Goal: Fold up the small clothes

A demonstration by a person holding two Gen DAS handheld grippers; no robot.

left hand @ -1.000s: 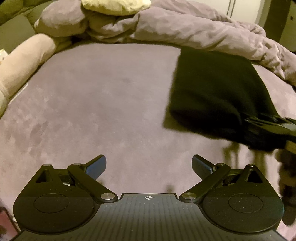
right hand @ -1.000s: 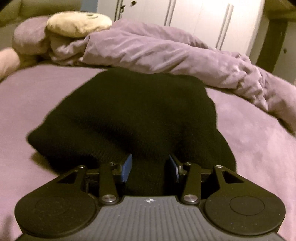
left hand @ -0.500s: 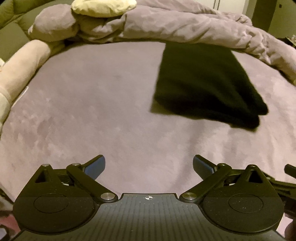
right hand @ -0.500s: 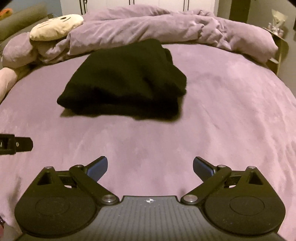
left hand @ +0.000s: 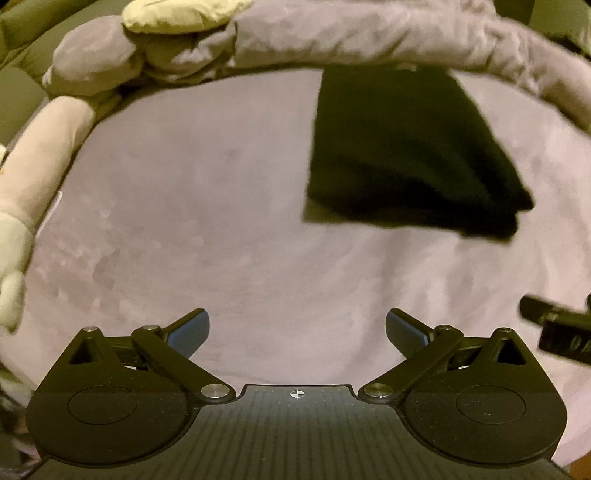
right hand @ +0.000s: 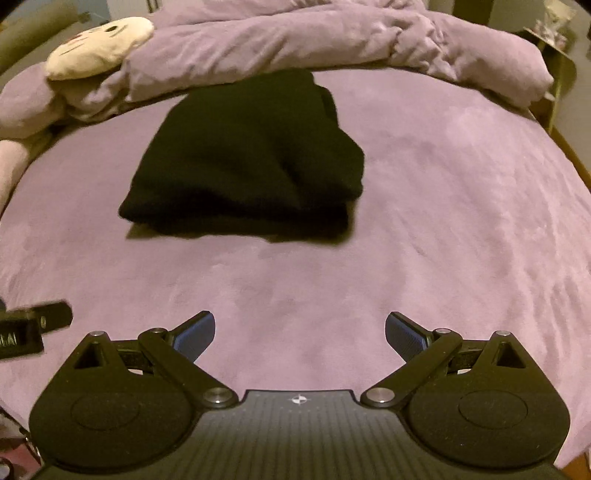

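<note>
Toward the far edge of the bed [right hand: 461,206], just short of the bunched duvet [right hand: 332,33], the black garment [right hand: 243,158] lies folded into a thick, squarish bundle with its layered edge facing me. My right gripper [right hand: 300,334] hangs over bare sheet with its jaws spread wide and nothing between them; my left gripper [left hand: 297,332] is equally wide and empty, well apart from the cloth. I judge the fold on this piece done (the stack looks settled, though one near corner bulges a little), so the step in hand is the release and pull-away. What comes next, I think, is either a light press to flatten that corner or a reach for another small item, and none shows in either view. Underfoot is a soft purple sheet, a pale plush toy [right hand: 99,46] on the pillows at the far left corner, dim warm light, and a wooden shelf beyond the right edge.
</note>
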